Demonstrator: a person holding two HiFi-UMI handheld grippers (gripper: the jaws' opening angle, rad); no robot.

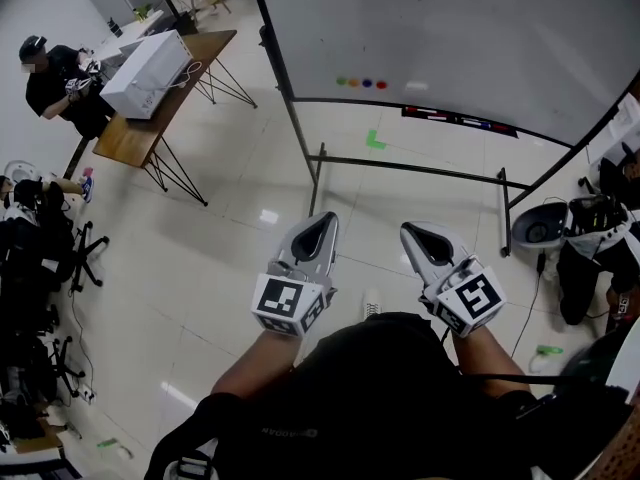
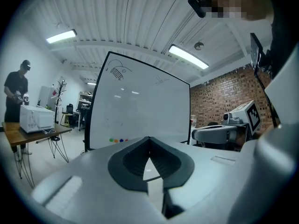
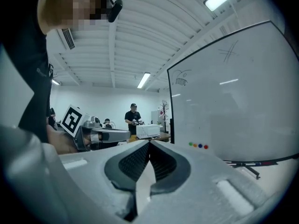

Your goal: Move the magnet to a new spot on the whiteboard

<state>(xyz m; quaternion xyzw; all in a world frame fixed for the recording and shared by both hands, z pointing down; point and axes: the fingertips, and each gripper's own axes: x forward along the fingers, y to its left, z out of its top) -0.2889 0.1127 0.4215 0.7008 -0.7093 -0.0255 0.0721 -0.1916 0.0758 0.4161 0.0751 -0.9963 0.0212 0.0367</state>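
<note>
Four small round magnets (image 1: 354,82), green, orange, blue and red from left to right, sit in a short level row on the whiteboard (image 1: 470,28); they lie just above its bottom edge, toward the lower left corner; the black-framed board stands upright.

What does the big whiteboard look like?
The whiteboard is a large, smooth white panel in a thin black frame, standing upright on a black metal stand. Four small round magnets, green, orange, blue and red, stick in a row near its lower left. Faint pen scribbles mark its top. A ledge along its bottom edge holds dark items.
</note>
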